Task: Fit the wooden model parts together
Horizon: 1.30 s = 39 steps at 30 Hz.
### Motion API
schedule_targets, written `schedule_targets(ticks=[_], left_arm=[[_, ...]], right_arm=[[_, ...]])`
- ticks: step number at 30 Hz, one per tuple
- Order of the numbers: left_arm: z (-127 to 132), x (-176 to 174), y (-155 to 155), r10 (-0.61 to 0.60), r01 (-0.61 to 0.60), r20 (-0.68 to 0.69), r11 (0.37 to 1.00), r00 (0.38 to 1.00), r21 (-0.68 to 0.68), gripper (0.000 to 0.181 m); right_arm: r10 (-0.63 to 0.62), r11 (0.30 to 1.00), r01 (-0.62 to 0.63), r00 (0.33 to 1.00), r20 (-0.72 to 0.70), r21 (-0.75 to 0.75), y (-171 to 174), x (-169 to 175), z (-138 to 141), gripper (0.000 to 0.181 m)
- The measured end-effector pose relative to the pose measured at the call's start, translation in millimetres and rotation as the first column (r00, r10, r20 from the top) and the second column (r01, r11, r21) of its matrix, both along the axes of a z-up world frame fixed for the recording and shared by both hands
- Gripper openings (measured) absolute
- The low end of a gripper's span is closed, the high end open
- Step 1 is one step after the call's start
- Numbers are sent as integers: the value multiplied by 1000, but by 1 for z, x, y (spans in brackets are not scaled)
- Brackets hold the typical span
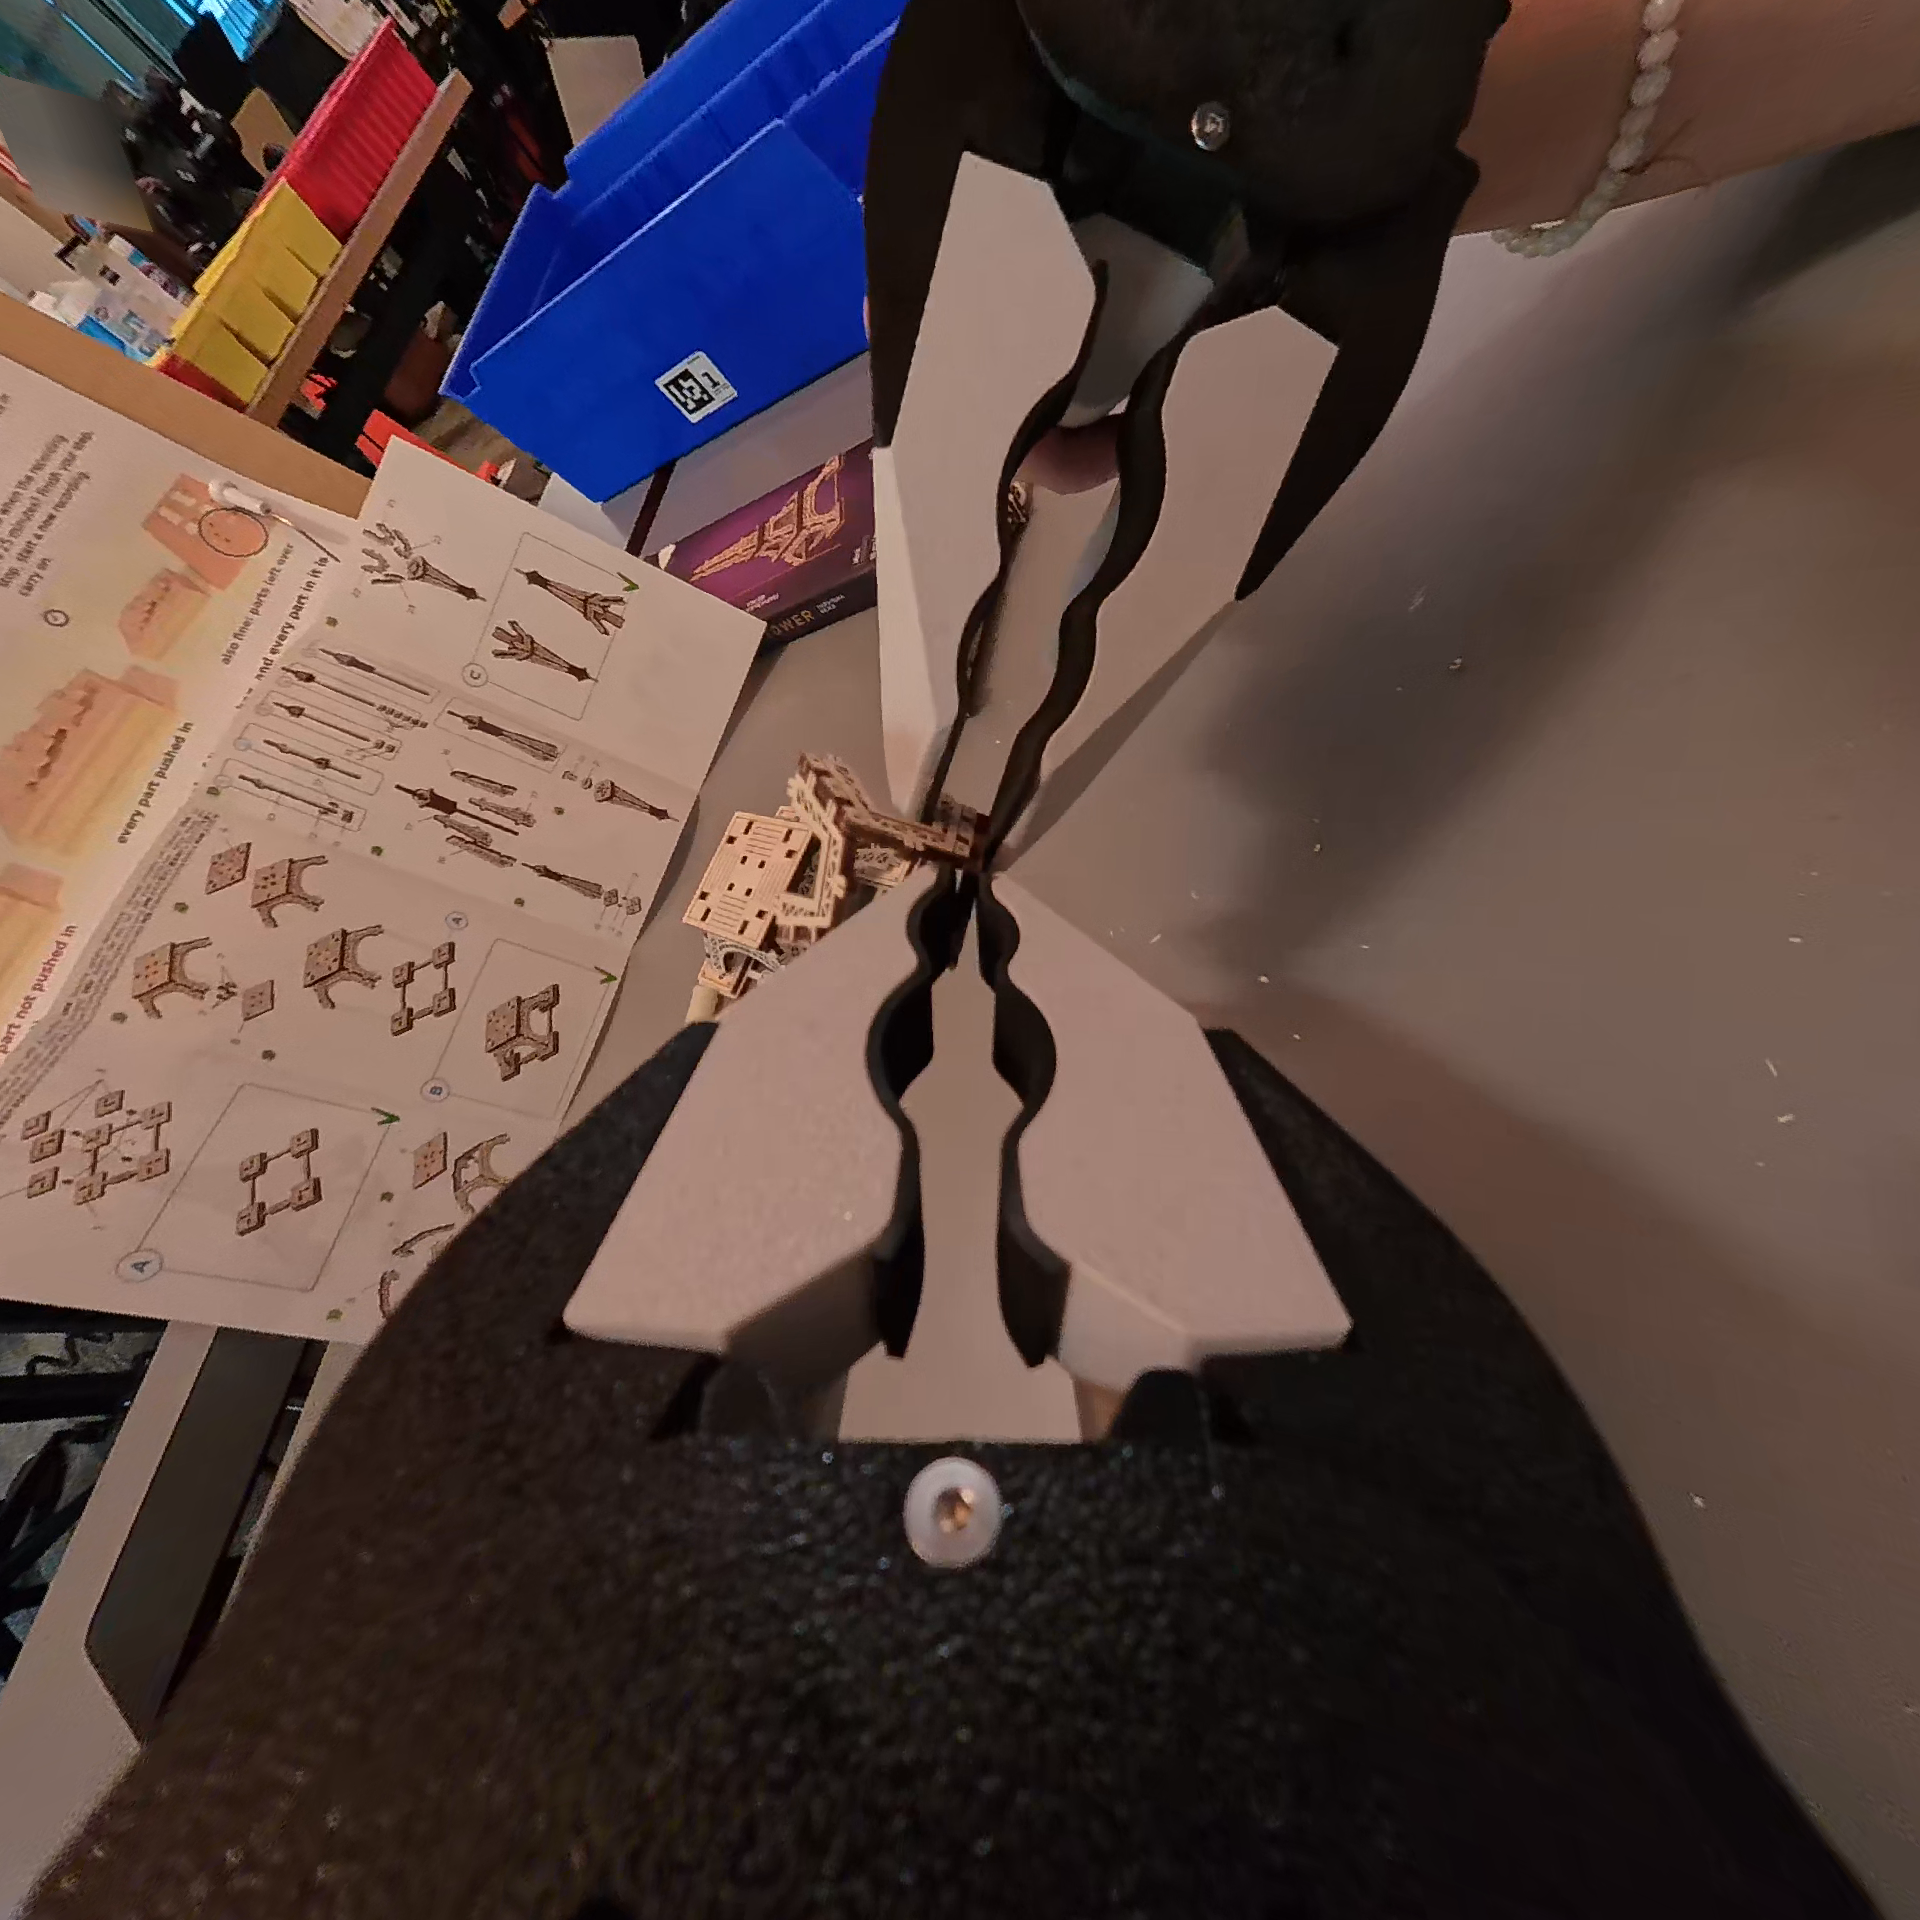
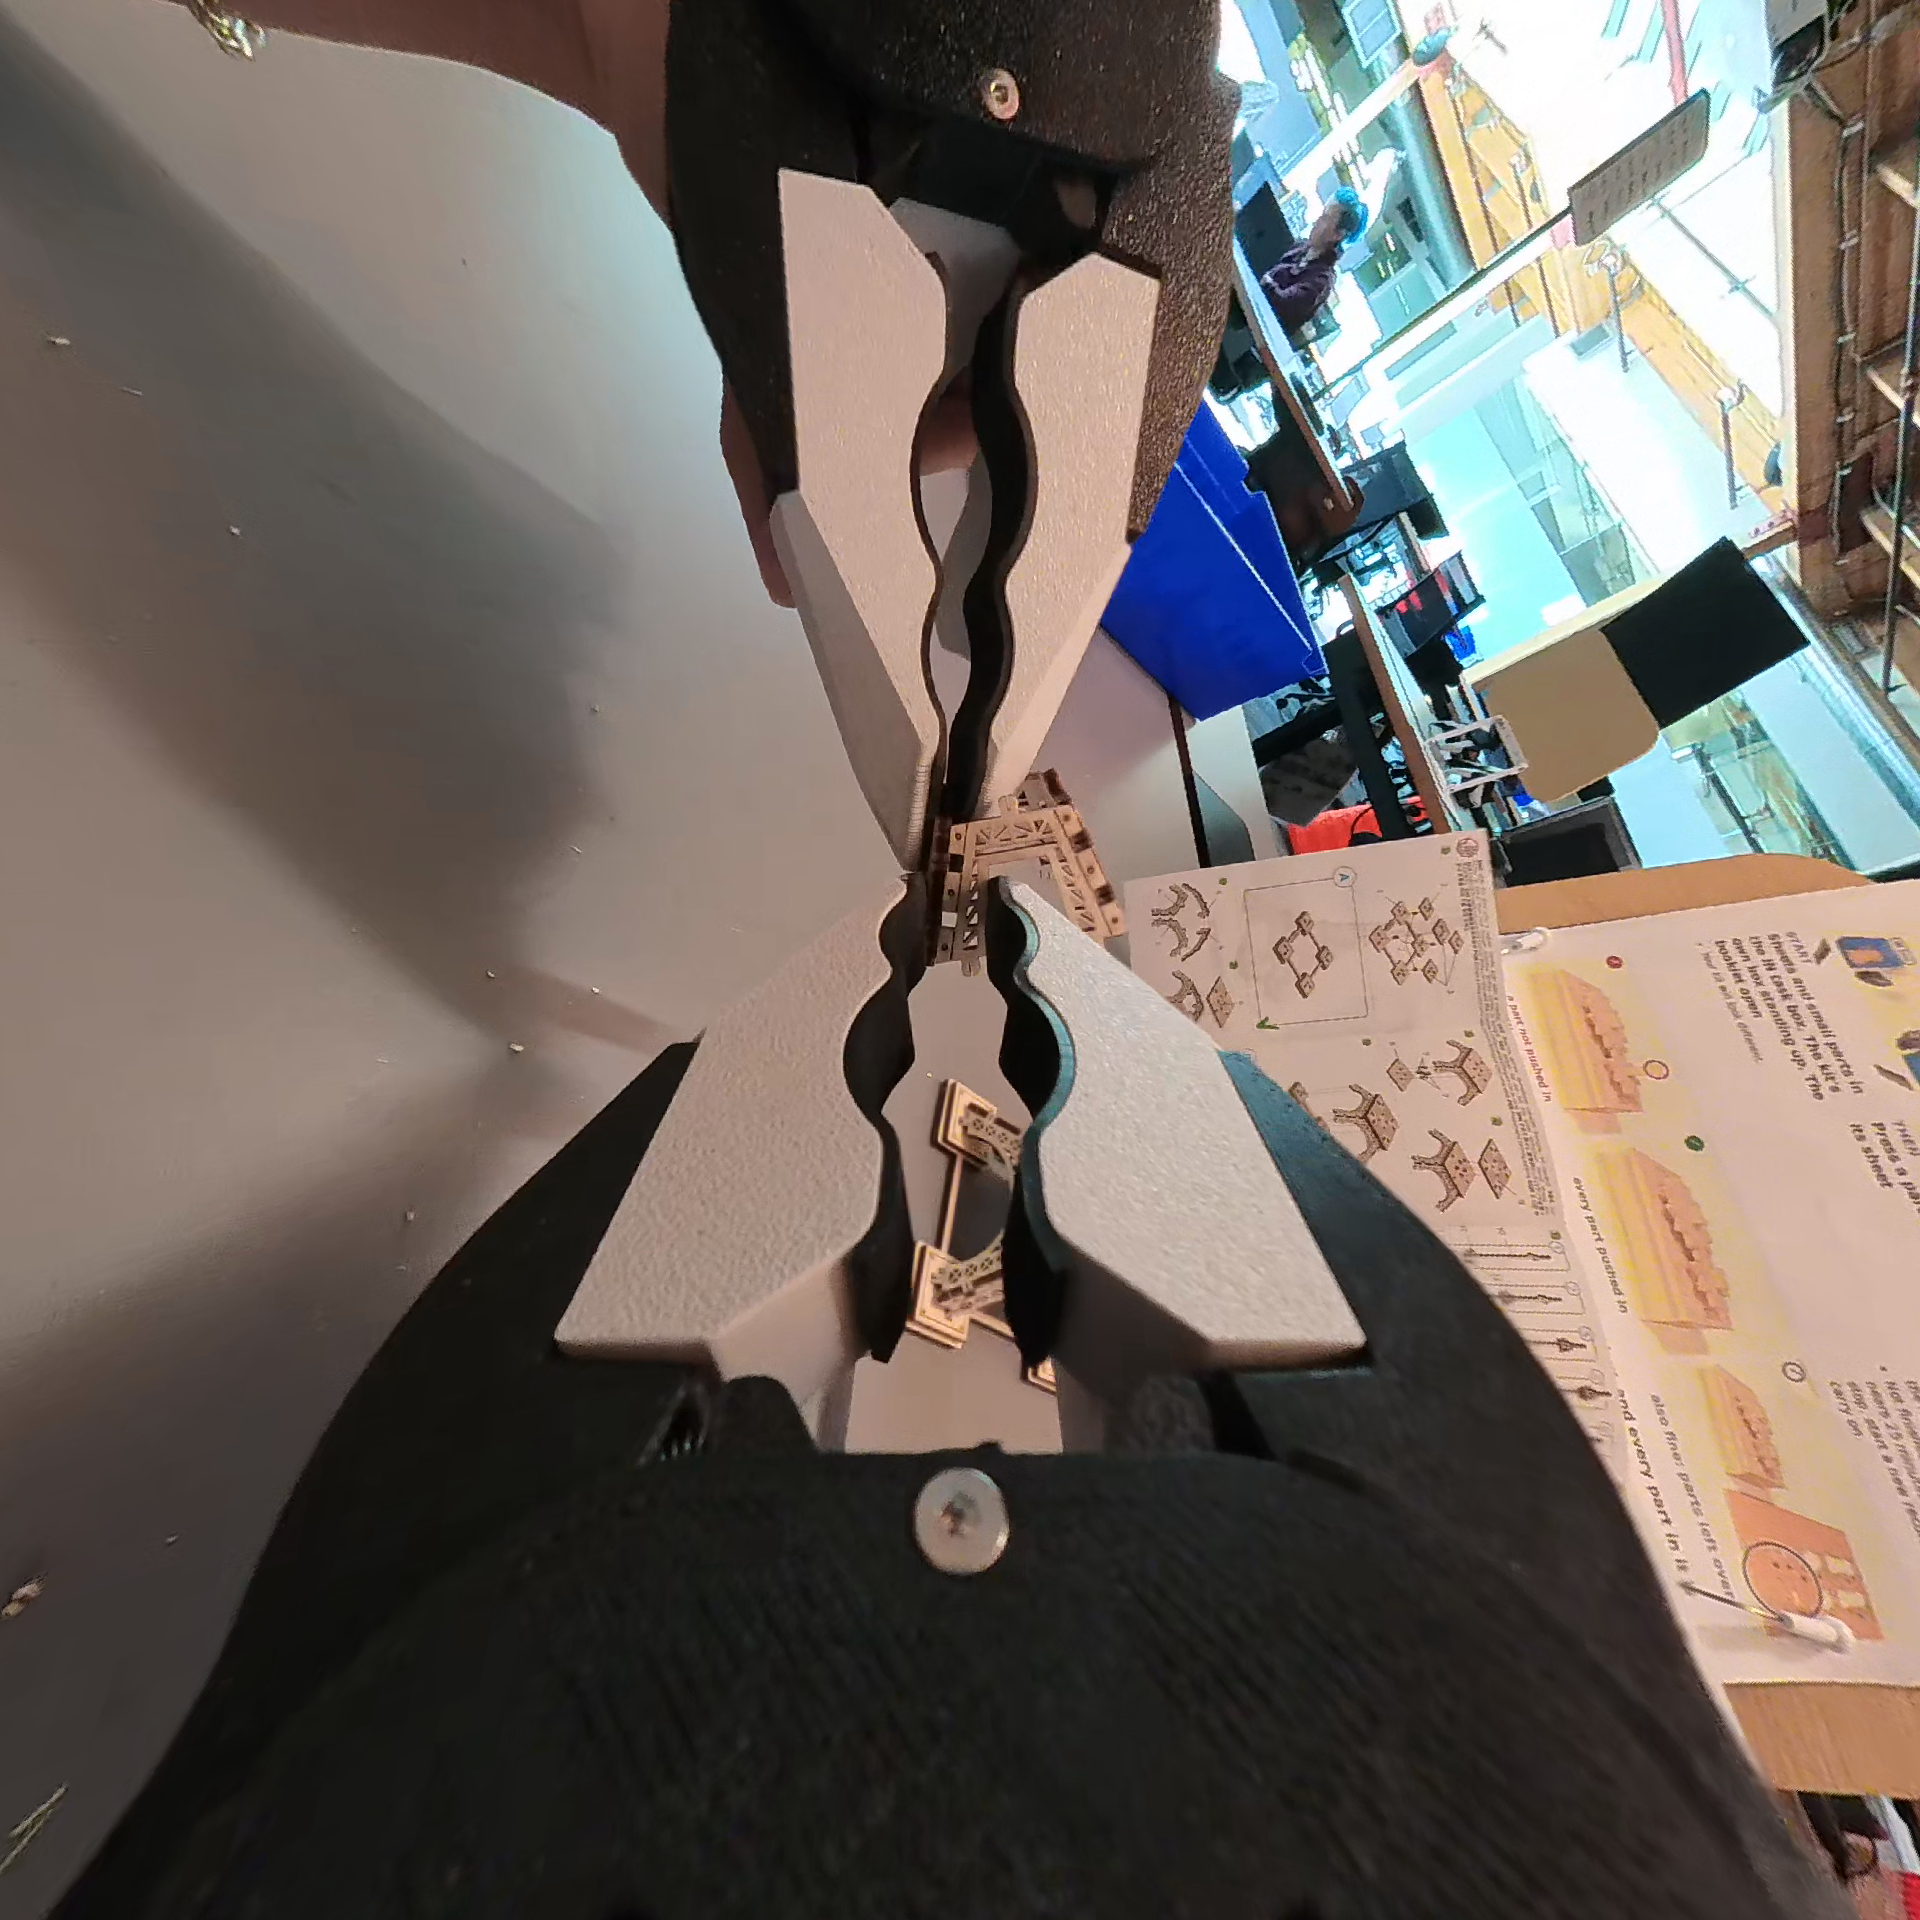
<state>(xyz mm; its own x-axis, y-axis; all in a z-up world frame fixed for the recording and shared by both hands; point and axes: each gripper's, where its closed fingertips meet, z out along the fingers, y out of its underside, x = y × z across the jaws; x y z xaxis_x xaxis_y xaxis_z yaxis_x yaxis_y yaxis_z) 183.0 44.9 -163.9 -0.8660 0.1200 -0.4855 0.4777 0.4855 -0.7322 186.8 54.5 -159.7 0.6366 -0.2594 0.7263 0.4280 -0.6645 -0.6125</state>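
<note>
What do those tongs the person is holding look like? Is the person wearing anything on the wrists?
Both tongs, left and right, have a rough black body with one silver screw. Each carries two pale grey wedge-shaped fingers lined with wavy black pads. One wrist wears a pale bead bracelet, the other a thin gold chain. No cables show.

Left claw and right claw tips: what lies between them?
The wooden model alone; left claw and right claw both pinch it, tips nearly meeting. Both wrist views show this.
</note>
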Motion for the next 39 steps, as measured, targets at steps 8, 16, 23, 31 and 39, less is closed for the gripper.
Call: schedule_targets(ticks=[8,16,23,31,39], left_arm=[[5,-7,-2,-56,49,-90,996,994,-76,0],[7,-13,1,-156,115,-236,977,959,-181,0],[2,-14,1,-186,140,-249,971,950,-192,0],[0,-11,2,-170,137,-203,976,964,-168,0],[3,-9,2,-172,133,-197,972,965,-195,0]], right_arm=[[96,975,-59,981,-166,214,-2,-5,6,11],[219,924,-101,930,-295,370,-1,-12,11,10],[219,932,-99,920,-324,348,0,-13,6,9],[192,950,-103,937,-291,295,0,-11,4,9],[154,964,-96,963,-223,249,1,-9,8,9]])
